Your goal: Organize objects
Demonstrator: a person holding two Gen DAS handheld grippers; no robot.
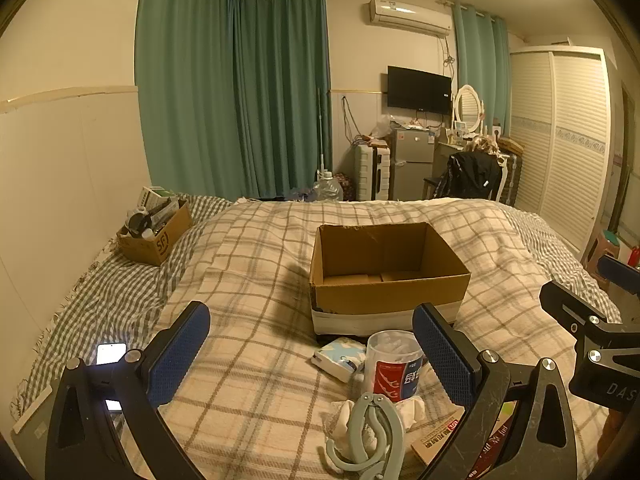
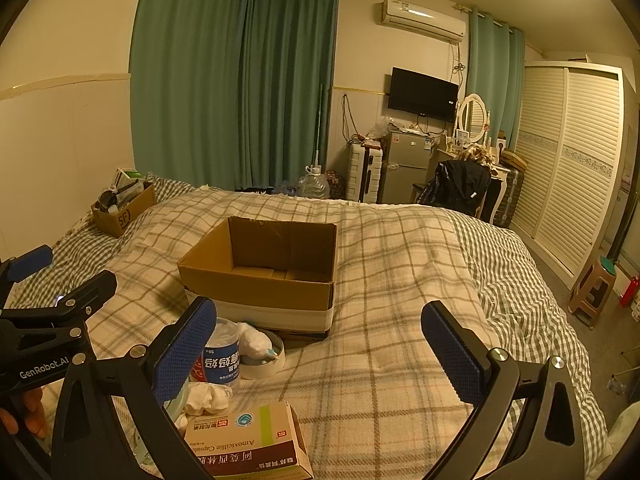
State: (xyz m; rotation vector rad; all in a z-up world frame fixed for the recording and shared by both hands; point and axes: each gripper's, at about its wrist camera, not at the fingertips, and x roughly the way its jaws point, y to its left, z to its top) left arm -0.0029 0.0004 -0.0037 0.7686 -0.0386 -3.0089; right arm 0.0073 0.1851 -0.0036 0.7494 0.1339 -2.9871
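Bed (image 1: 248, 392) with plaid blanket fills lower two thirds of both views; soft, rumpled surface, likely why the items cluster on the flatter near part.

Open cardboard box (image 1: 384, 276) at frame centre in left-wrist view, left of centre in right-wrist view. Top open, flaps absent or folded down, inside bare so far as visible. Judged the drop target, set mid-bed within reach of both tools. Blanket to the right of box in right-wrist view wide and bare: easy lane for approach. Near rim of box stands above the loose items, so anything carried needs lift over that wall.

Second smaller box (image 1: 154, 236), already stuffed, far at mid left against the wall; well apart from the work.

Loose items crowd lower centre to lower right of left-wrist view, just in front of box: medicine carton (image 2: 248, 444), cotton-swab tub (image 1: 394, 368) upright, tissue pack (image 1: 340, 358) flat beside it, grey-green folding hanger (image 1: 368, 436) over crumpled white cloth (image 2: 208, 398), round tin (image 2: 264, 354) touching box base. Tight packing; little gap between neighbours for a finger to slip in.

Left gripper (image 1: 312, 350) spread wide, nothing between pads, above the tub area. Right gripper (image 2: 320, 348) likewise spread wide and bare, over open blanket. Phone (image 1: 111, 353) lit at lower left, off to the side.
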